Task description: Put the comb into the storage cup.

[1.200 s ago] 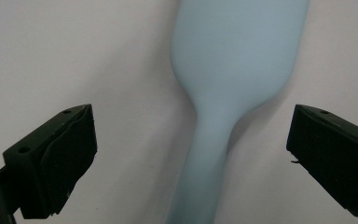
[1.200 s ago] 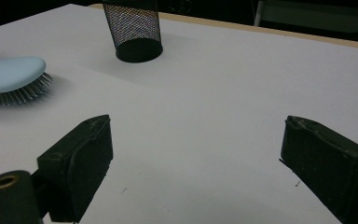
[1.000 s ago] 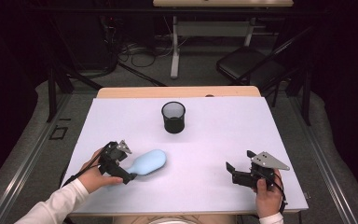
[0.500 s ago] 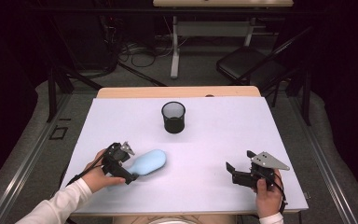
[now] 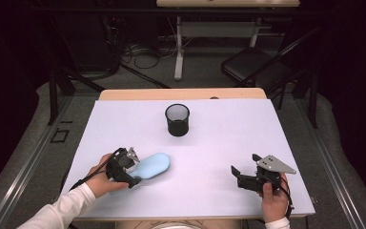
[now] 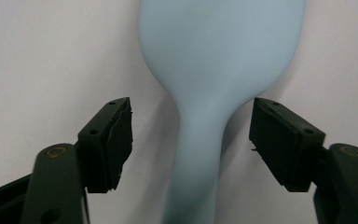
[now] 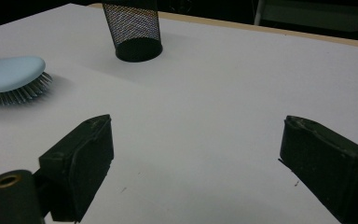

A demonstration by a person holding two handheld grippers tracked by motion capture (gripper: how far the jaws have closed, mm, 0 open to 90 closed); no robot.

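Hairbrush (image 5: 151,165), pale blue, lies bristles-down on the white table (image 5: 209,143) in the lower left of the high view, its broad oval head pointing toward the middle of the frame and its narrow handle running down-left into the left gripper (image 5: 132,167). In the left gripper view the brush (image 6: 214,70) fills the top centre, and its handle comes straight down between the two black jaws. Those jaws have just been closing around the handle, yet a strip of white table shows on both sides of it, so the pads stand spread and do not press on it. A hand (image 5: 100,175) in a white sleeve holds this gripper at the lower left edge of the high view.

Up from the brush, at the centre of the high view, a black mesh cup (image 5: 177,119) stands upright, well apart from the brush head. The right gripper view shows the same cup (image 7: 134,32) at upper centre and the brush (image 7: 10,77) at the left edge, with its bristles resting on the table.

Far across, in the lower right of the high view, the right gripper (image 5: 240,174) sits just above the table, held by the other hand (image 5: 274,202), a grey three-cornered plate on top. Its jaws are spread with only bare table (image 7: 205,121) between them.
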